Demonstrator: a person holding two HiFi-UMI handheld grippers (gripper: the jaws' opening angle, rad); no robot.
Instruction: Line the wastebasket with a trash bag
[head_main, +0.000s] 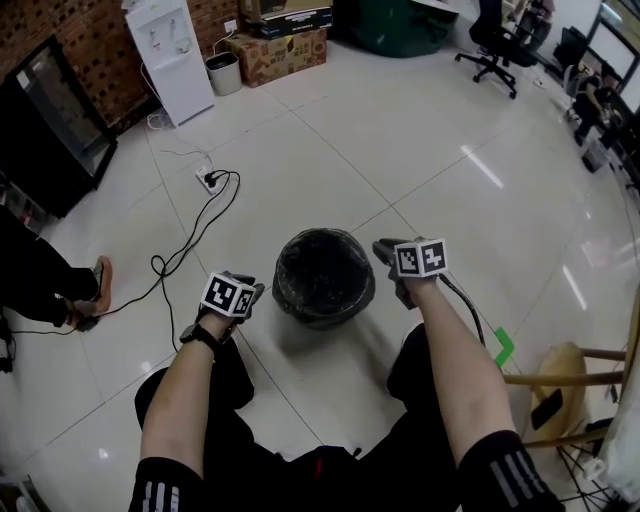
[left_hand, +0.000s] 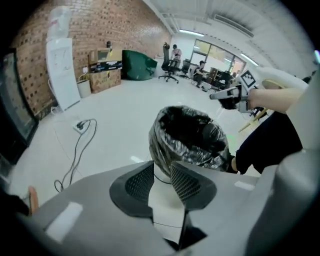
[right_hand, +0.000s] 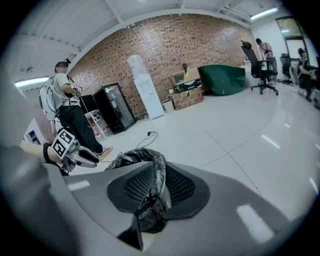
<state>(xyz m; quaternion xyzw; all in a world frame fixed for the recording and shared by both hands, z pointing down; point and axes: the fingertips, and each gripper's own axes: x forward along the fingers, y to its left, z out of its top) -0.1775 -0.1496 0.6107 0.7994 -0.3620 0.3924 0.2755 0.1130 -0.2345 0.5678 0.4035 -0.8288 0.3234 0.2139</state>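
Observation:
The wastebasket (head_main: 323, 275) stands on the white floor in front of my knees, with a black trash bag (left_hand: 192, 137) folded over its rim and its white wall (left_hand: 161, 176) showing below. My left gripper (head_main: 255, 293) hovers just left of the basket. In the left gripper view its jaws (left_hand: 162, 167) stand open with nothing between them. My right gripper (head_main: 382, 250) hangs by the basket's right rim. Its jaws (right_hand: 157, 167) are open, and the bag's edge (right_hand: 142, 156) shows through the gap.
A power strip with black cables (head_main: 210, 180) lies on the floor to the far left. A water dispenser (head_main: 170, 55), a small bin (head_main: 223, 73) and boxes (head_main: 280, 50) line the back wall. A wooden stool (head_main: 570, 385) stands at right. Another person's foot (head_main: 98, 285) is at left.

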